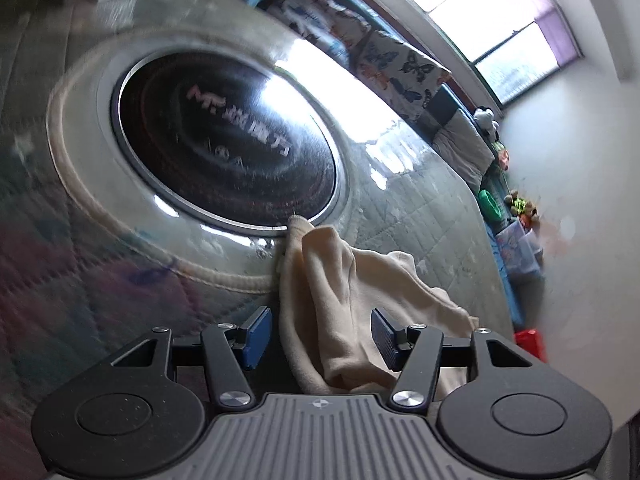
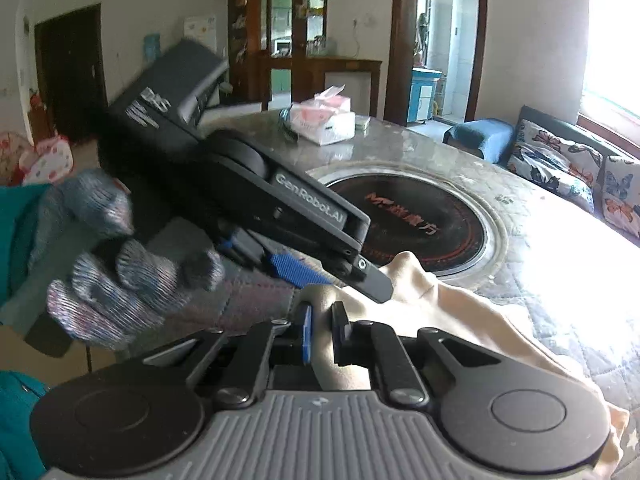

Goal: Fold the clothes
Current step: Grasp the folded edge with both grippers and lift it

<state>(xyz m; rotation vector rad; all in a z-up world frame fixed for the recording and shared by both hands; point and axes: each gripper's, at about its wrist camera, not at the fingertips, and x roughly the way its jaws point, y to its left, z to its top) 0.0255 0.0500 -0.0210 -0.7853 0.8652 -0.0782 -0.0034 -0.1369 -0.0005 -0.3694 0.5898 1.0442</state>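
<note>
A cream garment [image 1: 344,304] lies bunched on the quilted round table, its tip touching the rim of the black inset hob [image 1: 228,148]. My left gripper [image 1: 320,334] is open, its blue pads on either side of a fold of the cloth without pinching it. In the right wrist view the garment [image 2: 452,312] spreads to the right. My right gripper [image 2: 322,334] is shut on a fold of the cream garment near its left edge. The left gripper [image 2: 316,276], held by a gloved hand [image 2: 116,264], hovers just above and left of it.
The hob [image 2: 416,224] sits in the middle of the table [image 2: 560,280]. A tissue box [image 2: 324,118] stands at the far side. Butterfly-print cushions [image 2: 556,156] line a bench under the window on the right. A cabinet [image 2: 304,40] stands behind.
</note>
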